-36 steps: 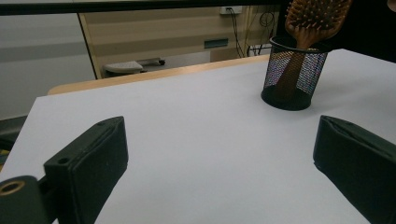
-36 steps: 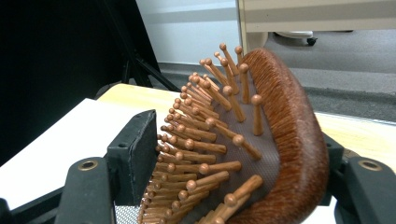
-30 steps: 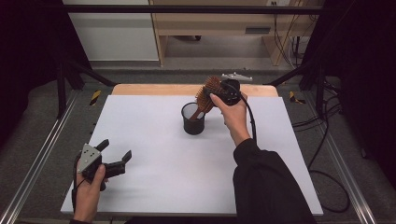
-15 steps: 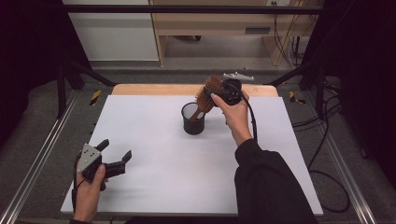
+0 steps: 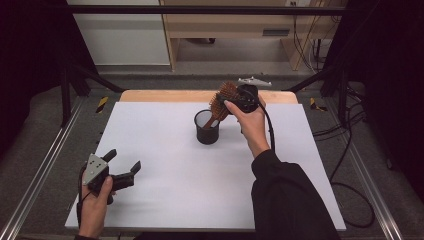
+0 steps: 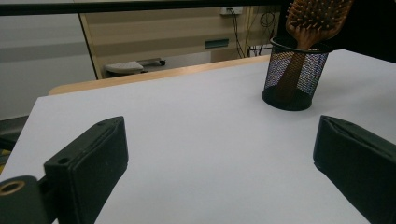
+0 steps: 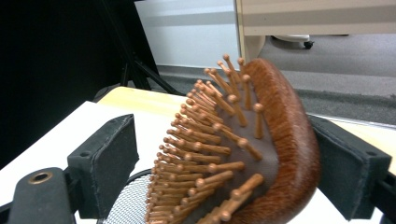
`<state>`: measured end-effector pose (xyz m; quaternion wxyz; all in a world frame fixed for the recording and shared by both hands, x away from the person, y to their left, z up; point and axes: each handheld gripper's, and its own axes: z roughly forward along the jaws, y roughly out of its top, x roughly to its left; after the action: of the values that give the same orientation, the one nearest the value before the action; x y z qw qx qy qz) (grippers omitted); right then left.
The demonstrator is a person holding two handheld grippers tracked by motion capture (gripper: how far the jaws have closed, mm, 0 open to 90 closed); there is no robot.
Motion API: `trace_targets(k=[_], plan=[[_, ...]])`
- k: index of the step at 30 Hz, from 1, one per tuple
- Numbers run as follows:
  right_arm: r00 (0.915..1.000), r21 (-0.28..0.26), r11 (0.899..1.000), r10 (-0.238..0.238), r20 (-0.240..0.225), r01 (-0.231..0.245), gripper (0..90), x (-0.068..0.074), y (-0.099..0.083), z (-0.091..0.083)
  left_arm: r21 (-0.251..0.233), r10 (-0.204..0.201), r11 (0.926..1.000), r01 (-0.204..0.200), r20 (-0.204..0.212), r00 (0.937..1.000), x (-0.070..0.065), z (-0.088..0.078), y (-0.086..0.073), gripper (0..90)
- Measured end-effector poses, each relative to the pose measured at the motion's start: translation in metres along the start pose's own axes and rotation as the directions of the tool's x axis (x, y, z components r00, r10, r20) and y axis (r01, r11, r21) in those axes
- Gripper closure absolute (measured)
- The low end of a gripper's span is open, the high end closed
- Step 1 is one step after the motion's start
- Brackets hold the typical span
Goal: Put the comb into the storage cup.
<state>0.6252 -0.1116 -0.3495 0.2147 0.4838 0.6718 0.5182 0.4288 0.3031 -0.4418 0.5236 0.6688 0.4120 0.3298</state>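
Centre top of the high view: the hairbrush (image 5: 223, 101) stands handle-down in the mesh cup (image 5: 207, 128), its head between the right gripper (image 5: 231, 103) (jaws just opening, left pad clear of the bristles). The left gripper (image 5: 123, 169) gapes empty at lower left.

The white table (image 5: 165, 200) has a light wooden strip (image 5: 165, 96) along its far edge and metal rails (image 5: 40, 175) down both sides. It stands on a grey floor (image 5: 395, 165). Black cables (image 5: 350, 200) trail in loops over the floor to the right of the table. Two small yellow-and-black pieces lie on the floor beside the far corners, one on the left (image 5: 102, 104) and one on the right (image 5: 314, 104). Beyond the table stands a pale wooden bench (image 5: 225, 25), with a white cabinet (image 5: 120, 35) beside it on the left. More cables (image 5: 305, 30) hang at the bench's right end. A black bar (image 5: 200, 9) crosses the top of the high view, and dark curtains (image 5: 25, 60) close off both sides.
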Motion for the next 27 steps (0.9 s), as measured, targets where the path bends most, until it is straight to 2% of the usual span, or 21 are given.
trace_targets(k=[11,27], plan=[[0.9999,-0.031,0.999,-0.013,-0.011,0.012,12.1,0.006,0.003,-0.006,0.000,0.000,1.0000,0.000,0.000,1.0000,0.000,0.000,0.000,3.6],[0.9995,-0.046,0.999,-0.022,-0.023,0.021,8.6,0.005,0.006,-0.021,-0.013,-0.004,0.9999,0.004,-0.010,0.9999,0.001,-0.001,0.001,3.0]])
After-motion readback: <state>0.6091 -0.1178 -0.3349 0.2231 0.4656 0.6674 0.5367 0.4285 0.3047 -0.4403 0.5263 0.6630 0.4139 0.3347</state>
